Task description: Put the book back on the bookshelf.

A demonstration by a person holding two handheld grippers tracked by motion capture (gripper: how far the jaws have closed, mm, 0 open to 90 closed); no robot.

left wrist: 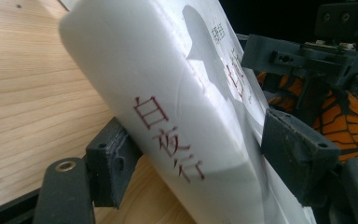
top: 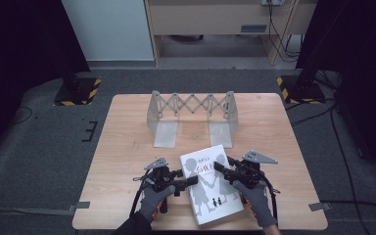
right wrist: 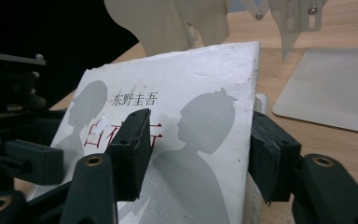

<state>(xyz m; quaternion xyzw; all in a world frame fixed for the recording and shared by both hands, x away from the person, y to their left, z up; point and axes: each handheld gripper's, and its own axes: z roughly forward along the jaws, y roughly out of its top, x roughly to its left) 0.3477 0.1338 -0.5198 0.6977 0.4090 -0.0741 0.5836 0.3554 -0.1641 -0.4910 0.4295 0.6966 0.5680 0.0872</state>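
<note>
White and grey-figured, the book (top: 210,184) sits near the front edge of the wooden tabletop (top: 127,142). We see the left tool (top: 186,181) clamping its spine edge and the right tool (top: 223,167) gripping its opposite edge; it seems slightly raised there, though we cannot be sure. Behind stands an expandable metal book rack (top: 192,116), apart from the book.

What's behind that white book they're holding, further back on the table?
Behind the book stands a pale folding rack with two flat foot plates, apart from the book, on the wooden table. The table under the book is covered.
</note>
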